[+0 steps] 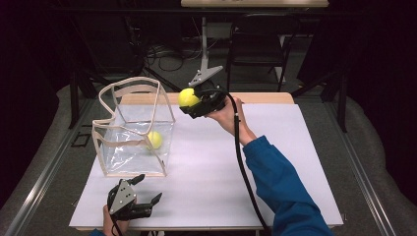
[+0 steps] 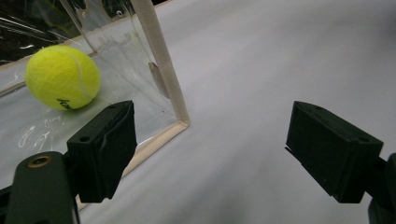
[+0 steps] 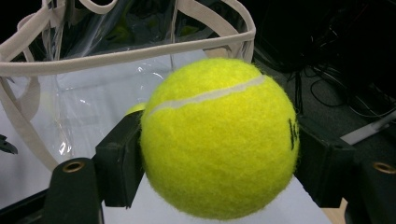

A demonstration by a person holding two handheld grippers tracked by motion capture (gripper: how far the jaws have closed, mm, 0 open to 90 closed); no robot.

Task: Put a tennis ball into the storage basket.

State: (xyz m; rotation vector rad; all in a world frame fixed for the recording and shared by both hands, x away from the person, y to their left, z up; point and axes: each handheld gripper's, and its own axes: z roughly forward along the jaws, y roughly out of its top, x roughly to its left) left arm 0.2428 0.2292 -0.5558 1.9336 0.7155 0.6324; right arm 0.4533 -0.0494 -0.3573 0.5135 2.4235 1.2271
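Note:
My right gripper (image 1: pixel 189 102) is shut on a yellow tennis ball (image 1: pixel 188 97), held in the air to the right of a clear plastic bag's top rim. In the right gripper view the ball (image 3: pixel 219 137) sits squeezed between both black jaws, with the clear bag (image 3: pixel 116 56) just beyond it. The clear bag (image 1: pixel 164 115) with beige trim stands open on the white table top at the left, and a second tennis ball (image 1: pixel 154 140) lies inside it. My left gripper (image 1: pixel 147 192) rests open near the table's front edge, in front of the bag, with nothing between its jaws. The left gripper view shows the second ball (image 2: pixel 62 77) behind the bag's wall.
A white sheet (image 1: pixel 275 162) covers the table. Beyond the far edge stand a chair (image 1: pixel 255 46) and cables on the floor. A blue sleeve (image 1: pixel 280 187) crosses the table's right half, with the right gripper's cable (image 1: pixel 243 162) trailing along it.

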